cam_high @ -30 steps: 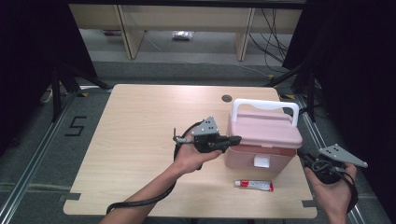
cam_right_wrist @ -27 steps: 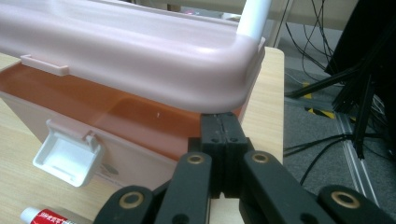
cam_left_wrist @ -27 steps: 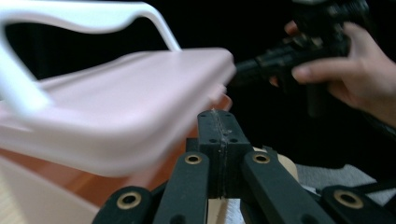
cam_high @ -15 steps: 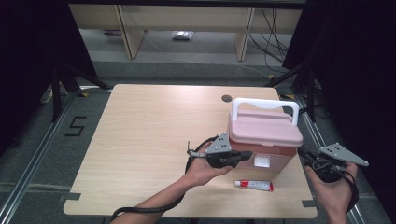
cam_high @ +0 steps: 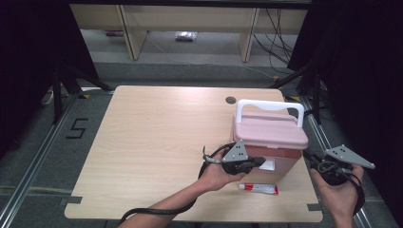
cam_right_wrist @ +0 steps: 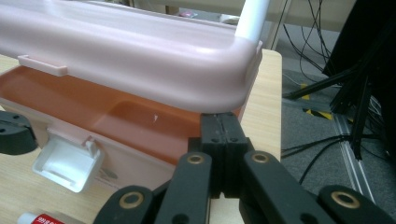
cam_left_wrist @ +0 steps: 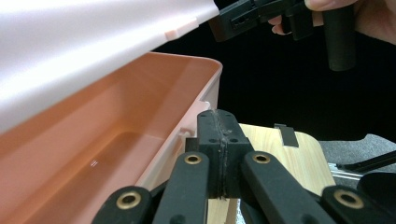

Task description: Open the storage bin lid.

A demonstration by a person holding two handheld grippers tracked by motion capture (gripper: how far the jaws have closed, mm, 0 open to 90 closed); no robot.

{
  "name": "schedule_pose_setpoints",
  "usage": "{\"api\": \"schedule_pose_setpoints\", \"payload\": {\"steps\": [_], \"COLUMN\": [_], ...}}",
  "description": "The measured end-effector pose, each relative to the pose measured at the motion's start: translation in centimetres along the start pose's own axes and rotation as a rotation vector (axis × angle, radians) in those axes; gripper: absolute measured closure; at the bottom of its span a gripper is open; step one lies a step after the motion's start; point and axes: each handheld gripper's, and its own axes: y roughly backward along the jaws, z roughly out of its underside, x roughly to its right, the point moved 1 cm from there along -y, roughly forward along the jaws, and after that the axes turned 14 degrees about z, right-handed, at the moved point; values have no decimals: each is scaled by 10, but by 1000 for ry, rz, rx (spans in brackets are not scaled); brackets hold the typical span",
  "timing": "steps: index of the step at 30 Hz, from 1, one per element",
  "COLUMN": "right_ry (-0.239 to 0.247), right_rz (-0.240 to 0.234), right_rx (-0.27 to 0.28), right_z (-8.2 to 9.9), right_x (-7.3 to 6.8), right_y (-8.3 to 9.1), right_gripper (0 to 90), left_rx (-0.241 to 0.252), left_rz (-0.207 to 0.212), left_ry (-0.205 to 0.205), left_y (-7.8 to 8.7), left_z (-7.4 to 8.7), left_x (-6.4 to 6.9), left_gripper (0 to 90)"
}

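Resting against front left edge of pink box (cam_high: 271, 147), left gripper (cam_high: 259, 163) has jaws pressed together, nothing between them. Box stands at right part of table (cam_high: 157, 142), lid (cam_high: 271, 129) raised slightly, white handle (cam_high: 270, 105) upright, white latch (cam_right_wrist: 70, 161) hanging open in front. Tube (cam_high: 259, 188) lies on table just before box. Right gripper (cam_high: 311, 159) near box's right front corner, jaws closed, empty.

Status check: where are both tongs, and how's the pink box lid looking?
Left tongs shut, empty, at box's front rim. Right tongs shut, empty, under the lid's corner. Pink box lid propped ajar. Tube on table in front of box, clear of both.
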Motion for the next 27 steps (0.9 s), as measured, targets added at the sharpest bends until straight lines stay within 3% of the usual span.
{"api": "schedule_pose_setpoints", "payload": {"steps": [3, 11, 12, 14, 18, 19, 24, 25, 27], "right_ry": [30, 23, -4, 26, 16, -6, 10, -18, -20], "right_rz": [2, 6, 5, 8, 1, 6, 12, 23, 12], "right_rx": [12, 18, 3, 30, 27, 21, 44, 46, 52], "right_z": [-1, -2, -2, -4, -4, -4, -6, -7, -9], "right_x": [2, 1, -1, 2, 2, 0, 2, -1, -1], "right_y": [-1, 0, 1, 0, -1, -1, -2, -2, -1], "right_gripper": [900, 900, 900, 900, 900, 900, 900, 900, 900], "left_rx": [-16, -38, -39, -42, -28, -29, -25, -29, -28], "left_rz": [3, 0, 3, 2, 0, -2, -9, -13, -17], "left_ry": [-12, -15, -15, -21, -14, -16, -19, -26, -25], "left_y": [-4, -11, -12, -13, -13, -13, -13, -13, -13], "left_z": [2, 7, 8, 9, 11, 11, 12, 12, 12], "left_x": [0, 3, 4, 4, 5, 5, 6, 7, 7], "left_gripper": [892, 894, 894, 895, 896, 896, 897, 897, 897]}}
